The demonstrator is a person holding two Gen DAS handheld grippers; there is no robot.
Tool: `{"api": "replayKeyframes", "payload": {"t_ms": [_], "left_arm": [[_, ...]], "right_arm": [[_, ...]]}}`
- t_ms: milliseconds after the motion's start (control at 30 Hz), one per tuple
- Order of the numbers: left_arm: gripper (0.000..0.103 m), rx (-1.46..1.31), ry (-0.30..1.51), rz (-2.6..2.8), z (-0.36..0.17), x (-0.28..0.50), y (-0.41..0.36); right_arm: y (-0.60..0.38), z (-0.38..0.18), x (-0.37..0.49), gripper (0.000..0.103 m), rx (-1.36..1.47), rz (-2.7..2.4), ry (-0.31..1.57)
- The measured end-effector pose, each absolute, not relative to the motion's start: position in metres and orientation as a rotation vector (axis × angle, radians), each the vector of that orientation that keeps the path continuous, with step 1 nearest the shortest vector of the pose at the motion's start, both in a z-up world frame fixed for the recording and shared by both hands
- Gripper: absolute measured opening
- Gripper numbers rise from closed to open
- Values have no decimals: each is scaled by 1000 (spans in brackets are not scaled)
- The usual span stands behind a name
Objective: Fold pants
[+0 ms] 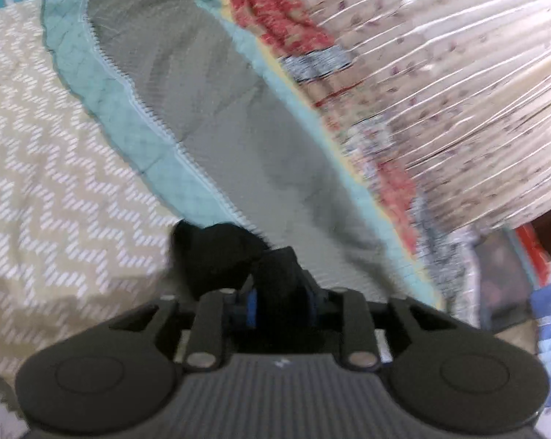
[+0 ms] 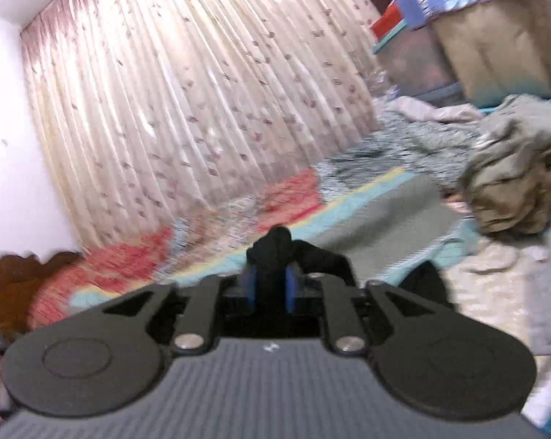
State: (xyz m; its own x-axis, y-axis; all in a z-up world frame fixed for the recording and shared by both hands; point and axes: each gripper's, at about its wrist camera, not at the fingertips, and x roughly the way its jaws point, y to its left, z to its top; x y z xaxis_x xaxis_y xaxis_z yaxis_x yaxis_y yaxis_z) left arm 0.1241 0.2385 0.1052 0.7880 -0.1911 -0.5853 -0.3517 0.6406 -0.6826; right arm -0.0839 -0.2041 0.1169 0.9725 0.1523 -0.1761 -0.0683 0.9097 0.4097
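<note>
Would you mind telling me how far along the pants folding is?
Early stage. Done: both tongs are shut on the black pants, left and right, with cloth bunched between the fingers. In hand: the pants are lifted above the bed. Left: no finished fold shows; the pants must be laid flat and folded.

Black pants — dark, soft cloth, bunched into folds. Pinched between the blue-padded fingers of the left hand-held gripper, with a rounded lump bulging out to the left of the fingertips and slightly ahead of them. Also clamped in the right hand-held gripper — a small knot of the pants poking up past the fingertips, the rest trailing off to the right and down behind the gripper body. Blurred in both views; no waistband or leg shape discernible.
</note>
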Motion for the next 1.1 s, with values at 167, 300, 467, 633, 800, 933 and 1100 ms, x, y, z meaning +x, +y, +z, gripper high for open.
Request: {"api": "replayKeyframes", "payload": {"t_ms": [167, 300, 467, 633, 800, 933, 1100], "left_arm": [[58, -732, 776, 171, 89, 95, 224], [66, -759, 834, 226, 64, 59, 244], [90, -737, 858, 223, 39, 36, 240], [88, -677, 942, 68, 20, 49, 202], [11, -705, 1041, -3, 9, 94, 187], [11, -770, 866, -1, 60, 128, 208], [67, -718, 740, 118, 93, 154, 225]], "right_arm": [[-195, 70, -111, 49, 342, -94, 460], [-204, 44, -162, 49, 479, -169, 549], [-232, 55, -101, 49, 570, -171, 588], [-245, 42, -33, 53, 642, -76, 659], [-221, 16, -3, 56, 684, -6, 770], [-208, 19, 10, 13, 637, -29, 756], [-222, 32, 28, 14, 606, -80, 628]]}}
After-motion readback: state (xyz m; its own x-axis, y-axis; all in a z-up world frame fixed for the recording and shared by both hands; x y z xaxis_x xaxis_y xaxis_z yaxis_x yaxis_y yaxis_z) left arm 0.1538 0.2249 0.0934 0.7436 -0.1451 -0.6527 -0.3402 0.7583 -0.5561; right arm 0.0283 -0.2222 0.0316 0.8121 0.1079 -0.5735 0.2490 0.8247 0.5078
